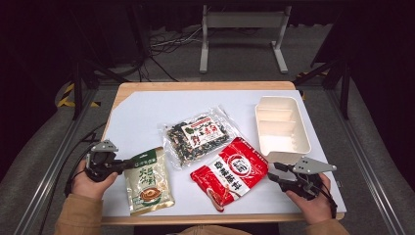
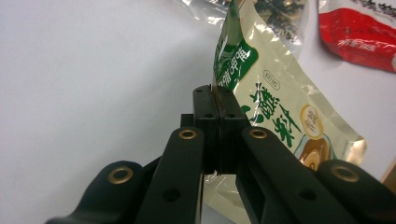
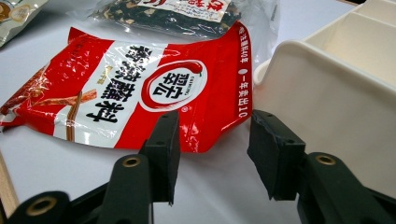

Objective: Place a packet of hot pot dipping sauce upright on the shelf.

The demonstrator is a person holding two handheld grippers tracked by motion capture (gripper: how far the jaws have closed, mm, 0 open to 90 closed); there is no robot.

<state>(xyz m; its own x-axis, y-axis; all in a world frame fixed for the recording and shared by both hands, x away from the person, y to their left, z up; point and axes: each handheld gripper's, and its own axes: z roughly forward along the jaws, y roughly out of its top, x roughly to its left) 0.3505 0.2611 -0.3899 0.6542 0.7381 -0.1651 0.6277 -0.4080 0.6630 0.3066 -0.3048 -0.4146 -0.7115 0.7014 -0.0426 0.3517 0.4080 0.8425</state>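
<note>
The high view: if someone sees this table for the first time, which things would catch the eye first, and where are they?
The red packet stands out most, lying near the front middle of the table, just ahead of the open right gripper. At front left, the left gripper is shut on the edge of the green and beige pouch. A cream divided tray sits at the right, and a clear bag of dark mix lies in the middle.

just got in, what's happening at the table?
A person works two tongs over three snack bags and a tray. The left tongs are shut on the edge of the green bag, tilting that edge up off the table. The right tongs stand open, holding nothing, pointed at the red bag beside the tray. The clear bag lies untouched between them.
</note>
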